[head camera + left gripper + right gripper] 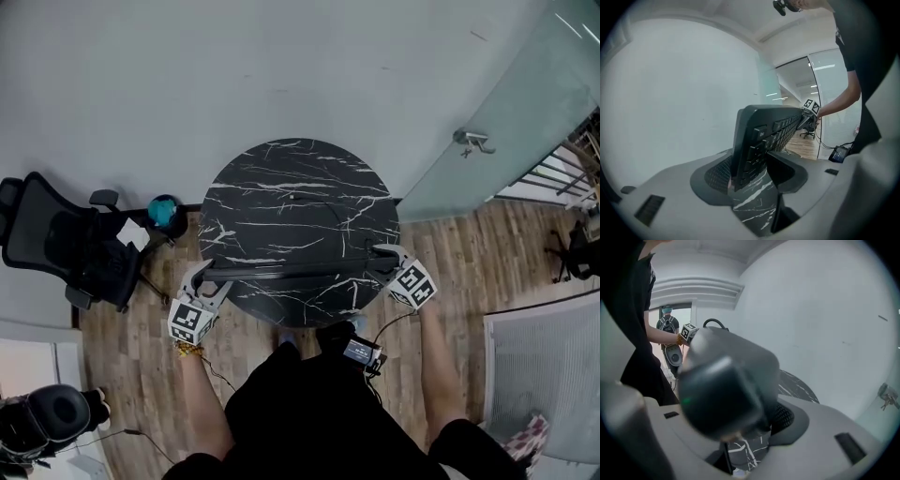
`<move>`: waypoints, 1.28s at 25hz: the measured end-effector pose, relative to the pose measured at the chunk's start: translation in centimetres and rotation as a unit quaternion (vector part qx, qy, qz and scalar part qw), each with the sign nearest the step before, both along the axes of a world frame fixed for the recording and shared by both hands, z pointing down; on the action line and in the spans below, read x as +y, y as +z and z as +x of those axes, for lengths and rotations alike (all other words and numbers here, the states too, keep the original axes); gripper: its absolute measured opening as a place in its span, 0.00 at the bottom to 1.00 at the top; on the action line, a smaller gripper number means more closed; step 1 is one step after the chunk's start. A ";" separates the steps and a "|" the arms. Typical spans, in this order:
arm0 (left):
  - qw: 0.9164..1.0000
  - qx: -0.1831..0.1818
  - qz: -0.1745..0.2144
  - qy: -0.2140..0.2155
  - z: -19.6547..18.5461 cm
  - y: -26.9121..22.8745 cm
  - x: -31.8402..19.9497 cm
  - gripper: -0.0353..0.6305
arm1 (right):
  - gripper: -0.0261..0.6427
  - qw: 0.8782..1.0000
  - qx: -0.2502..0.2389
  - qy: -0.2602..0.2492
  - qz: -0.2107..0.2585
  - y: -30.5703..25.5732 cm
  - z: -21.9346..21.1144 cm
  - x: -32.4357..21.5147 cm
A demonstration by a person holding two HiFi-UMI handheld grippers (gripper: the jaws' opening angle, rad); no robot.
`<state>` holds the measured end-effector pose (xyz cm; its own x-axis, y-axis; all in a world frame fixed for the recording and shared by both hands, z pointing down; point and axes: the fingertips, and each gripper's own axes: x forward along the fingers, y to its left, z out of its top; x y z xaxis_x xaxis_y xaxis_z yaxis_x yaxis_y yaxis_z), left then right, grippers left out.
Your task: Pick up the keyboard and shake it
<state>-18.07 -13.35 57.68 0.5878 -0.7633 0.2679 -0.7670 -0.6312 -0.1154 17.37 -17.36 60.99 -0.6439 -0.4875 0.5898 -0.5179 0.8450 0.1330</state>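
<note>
Blur smears the keyboard (295,272) where it fills the right gripper view. It hangs along the near edge of the tabletop (300,187), tipped on its long side, with the left gripper (210,279) clamped on one end and the right gripper (386,259) on the other.

We hold the black keyboard (295,270) over the near side of the round, black marbled table (300,187), left gripper (208,277) at its left end, right gripper (386,258) at its right. A black office chair (66,248) stands left on the wooden floor (469,253).
</note>
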 end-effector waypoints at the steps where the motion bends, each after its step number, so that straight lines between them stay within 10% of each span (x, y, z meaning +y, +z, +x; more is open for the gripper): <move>1: 1.000 -0.002 -0.015 0.002 0.1 1.2 0.1 0.41 | 0.35 1.000 0.006 0.001 -0.009 1.0 0.1 0.2; 19: 0.975 0.053 -0.213 -0.037 1.7 18.5 1.5 0.40 | 0.35 0.971 0.015 0.022 -0.237 18.0 2.2 3.0; 32: 0.951 0.084 -0.290 -0.064 1.7 24.9 -1.7 0.40 | 0.36 0.949 -0.015 0.045 -0.312 24.4 2.4 1.1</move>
<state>-16.40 -15.06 82.54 0.5710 -0.5835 0.5775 -0.8192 -0.4508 0.3544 19.76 -16.28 85.37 -0.6366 -0.1026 0.7643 -0.5877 0.7063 -0.3947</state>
